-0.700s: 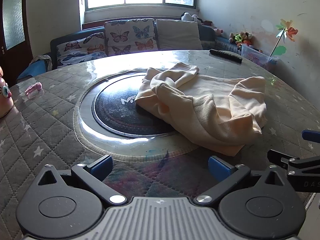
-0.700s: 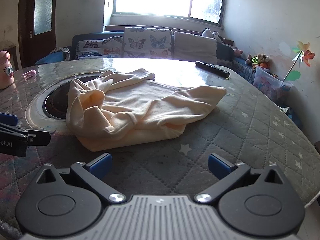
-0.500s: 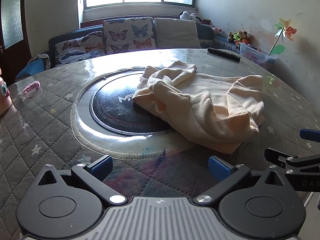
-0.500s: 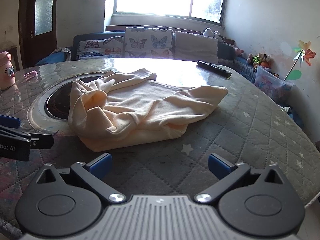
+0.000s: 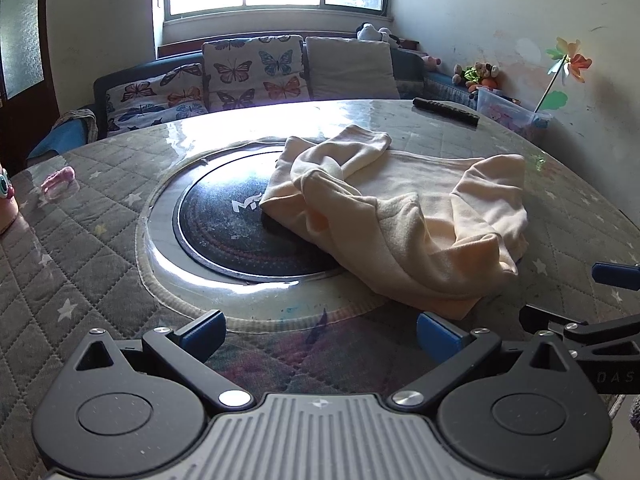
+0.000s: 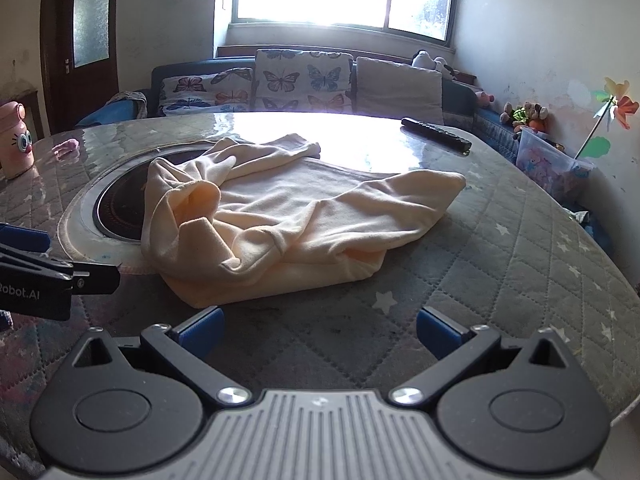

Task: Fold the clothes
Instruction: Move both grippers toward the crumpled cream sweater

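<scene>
A crumpled cream garment (image 5: 404, 208) lies on the round quilted table (image 5: 80, 216), partly over the dark round centre plate (image 5: 236, 232). It also shows in the right wrist view (image 6: 288, 216). My left gripper (image 5: 320, 330) is open and empty, a little short of the garment's near edge. My right gripper (image 6: 320, 330) is open and empty, just in front of the garment's near hem. Each gripper shows at the edge of the other's view: the right one (image 5: 592, 304) and the left one (image 6: 52, 264).
A black remote (image 6: 436, 134) lies at the table's far right. A small pink object (image 5: 60, 180) and a pink bottle with a face (image 6: 16, 140) stand at the left. A sofa with butterfly cushions (image 5: 248, 72) is behind the table.
Both views have shifted slightly; the garment sits a little farther from the left gripper. The garment itself has not moved and both grippers stay open.
</scene>
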A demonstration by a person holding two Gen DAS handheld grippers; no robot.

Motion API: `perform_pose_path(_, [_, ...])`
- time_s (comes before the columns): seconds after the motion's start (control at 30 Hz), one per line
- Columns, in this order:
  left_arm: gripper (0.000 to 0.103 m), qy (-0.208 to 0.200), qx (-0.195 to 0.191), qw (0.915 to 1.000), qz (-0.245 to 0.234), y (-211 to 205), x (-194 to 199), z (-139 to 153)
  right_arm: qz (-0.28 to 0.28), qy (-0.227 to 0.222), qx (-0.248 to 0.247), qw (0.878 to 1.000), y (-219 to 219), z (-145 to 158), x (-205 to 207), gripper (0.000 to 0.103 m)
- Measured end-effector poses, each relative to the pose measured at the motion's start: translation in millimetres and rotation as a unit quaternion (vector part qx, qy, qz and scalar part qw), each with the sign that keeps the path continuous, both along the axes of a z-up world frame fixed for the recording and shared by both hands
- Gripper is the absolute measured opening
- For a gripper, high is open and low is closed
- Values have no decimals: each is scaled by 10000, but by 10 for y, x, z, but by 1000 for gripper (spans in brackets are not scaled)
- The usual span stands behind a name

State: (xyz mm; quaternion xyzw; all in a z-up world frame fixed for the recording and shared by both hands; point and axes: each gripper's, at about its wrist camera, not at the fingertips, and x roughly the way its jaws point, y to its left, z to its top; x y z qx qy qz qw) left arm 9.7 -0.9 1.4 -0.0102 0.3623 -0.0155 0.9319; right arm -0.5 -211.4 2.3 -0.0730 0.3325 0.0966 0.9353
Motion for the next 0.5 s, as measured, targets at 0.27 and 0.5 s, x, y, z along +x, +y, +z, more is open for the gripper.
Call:
perform_pose_path(0.27, [103, -54, 34, 10000, -37, 4, 62, 32, 132, 63, 91, 9999, 46, 31, 67, 103])
perform_pose_path(0.5, [103, -85, 51, 9999, -29, 35, 149, 65, 230, 158, 33, 9996, 107, 38, 155, 103])
